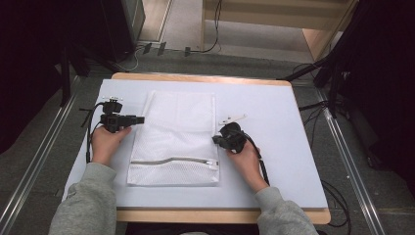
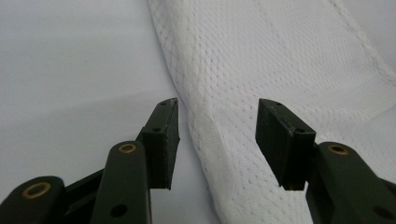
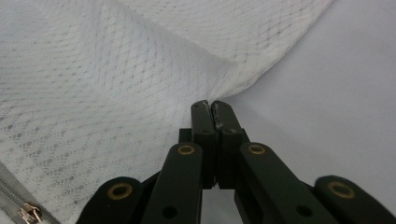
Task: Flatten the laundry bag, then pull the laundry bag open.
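- the left gripper [image 1: 139,119] lies level at the left long edge of the white mesh bag [image 1: 176,137]; in the left gripper view its jaws stand apart, with the hem of the mesh bag [image 2: 280,65] lying between them but neither pad pressing on it. this side is not gripped.
- the mesh bag lies flat in the middle of the pale table [image 1: 274,112], its long sides running away from the person and its zipper [image 1: 173,161] across the near end, the zipper line bowed slightly.
- judged by its look, the bag is very light, thin and limp: it should fold, sag and drag instead of keeping a shape, and lifting one edge will probably pull the rest along the table. the open weave should give the pads some bite, so slipping seems a small risk; snagging or stretching the net is the likelier one.
- the doubled hem along either long edge looks the firmest place to pinch; the zipper tape is stiffer still.
- the right gripper [image 1: 215,140] is at the bag's right edge, its jaws closed tight on a pinch of the mesh [image 3: 212,103], which puckers into creases up to the tips; the zipper pull [image 3: 29,212] lies off to the lower left in that view.
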{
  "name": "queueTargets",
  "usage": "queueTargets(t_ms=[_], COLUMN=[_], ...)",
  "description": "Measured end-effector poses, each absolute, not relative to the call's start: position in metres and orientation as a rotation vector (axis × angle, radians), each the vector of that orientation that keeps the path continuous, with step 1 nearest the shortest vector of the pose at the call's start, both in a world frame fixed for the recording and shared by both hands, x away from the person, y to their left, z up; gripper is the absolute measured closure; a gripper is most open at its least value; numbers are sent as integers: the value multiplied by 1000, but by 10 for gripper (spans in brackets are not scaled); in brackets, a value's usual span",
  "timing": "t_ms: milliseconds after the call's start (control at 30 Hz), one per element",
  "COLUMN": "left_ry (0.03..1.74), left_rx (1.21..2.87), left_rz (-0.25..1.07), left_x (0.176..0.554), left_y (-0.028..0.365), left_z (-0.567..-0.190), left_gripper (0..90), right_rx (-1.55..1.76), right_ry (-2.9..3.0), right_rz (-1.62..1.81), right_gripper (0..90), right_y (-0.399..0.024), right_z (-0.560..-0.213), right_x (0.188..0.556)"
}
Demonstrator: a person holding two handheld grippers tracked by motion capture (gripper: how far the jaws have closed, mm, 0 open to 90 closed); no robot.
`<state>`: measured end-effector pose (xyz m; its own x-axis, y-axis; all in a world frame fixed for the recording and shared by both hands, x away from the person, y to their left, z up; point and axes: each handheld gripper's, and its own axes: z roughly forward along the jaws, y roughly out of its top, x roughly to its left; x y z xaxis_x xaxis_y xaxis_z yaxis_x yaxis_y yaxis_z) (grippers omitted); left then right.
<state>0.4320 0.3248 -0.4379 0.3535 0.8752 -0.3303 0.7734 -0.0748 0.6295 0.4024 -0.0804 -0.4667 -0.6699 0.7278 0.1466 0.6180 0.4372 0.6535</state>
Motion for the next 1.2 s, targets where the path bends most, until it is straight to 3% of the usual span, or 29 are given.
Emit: queueTargets(t_ms=[300,367,600,900,1200], left_ry=[1342,1326,1284,1238,1175], left_rx=[1911,1916,1936,1969,2012], left_rz=[164,159,149,137,121], left_x=[416,412,400,391,379], left_y=[305,301,294,282,267], left_z=[-428,-427,-423,-420,-418], left_gripper=[486,469,431,394,381], right_rx=[1238,1239,1210,1199,1191], right_ry=[2511,2494,2490,2469,2463], right_rz=[1054,1077,1157,1214,1231], right_gripper=[894,800,636,543,520], right_y=[-111,-117,-128,-140,-146], right_z=[-458,-458,-453,-452,-449], right_x=[401,400,384,371,360])
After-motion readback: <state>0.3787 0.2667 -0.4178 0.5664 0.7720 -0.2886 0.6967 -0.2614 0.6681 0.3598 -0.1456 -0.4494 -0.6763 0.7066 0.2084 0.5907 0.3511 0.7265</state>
